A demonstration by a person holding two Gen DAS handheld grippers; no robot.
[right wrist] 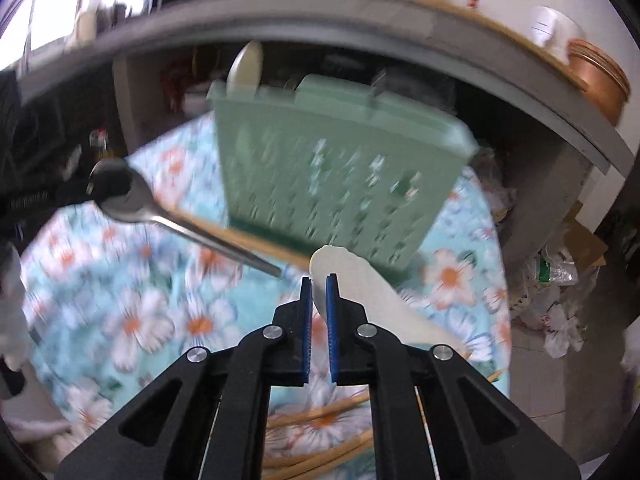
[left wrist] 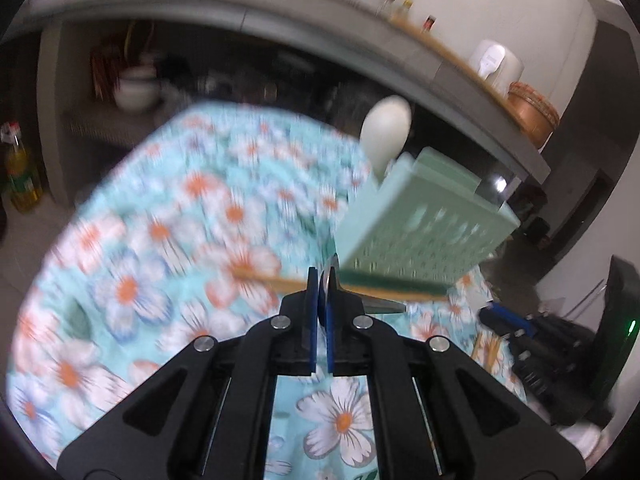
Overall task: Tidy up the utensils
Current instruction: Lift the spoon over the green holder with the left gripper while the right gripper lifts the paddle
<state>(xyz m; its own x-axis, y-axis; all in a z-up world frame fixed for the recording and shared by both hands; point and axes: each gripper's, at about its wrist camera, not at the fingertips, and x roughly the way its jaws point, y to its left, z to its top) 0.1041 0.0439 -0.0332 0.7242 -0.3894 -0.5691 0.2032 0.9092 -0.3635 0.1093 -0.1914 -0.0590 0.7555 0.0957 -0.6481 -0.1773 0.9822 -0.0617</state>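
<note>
Kitchen setting, floral-clothed worktop before dark shelving. Left gripper: jaws pinching one metal spoon by the handle, lower centre. Right gripper: jaws pinching one white spoon. Green utensil holder, upper centre: one white spoon already racked, other contents unclear. Loose chopsticks, several, at bottom, count uncertain. Judged partway done.

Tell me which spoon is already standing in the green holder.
The cream plastic spoon, bowl up in the pale green perforated holder. The steel spoon is clamped in the left tongs; a second cream spoon is in the right tongs.
</note>
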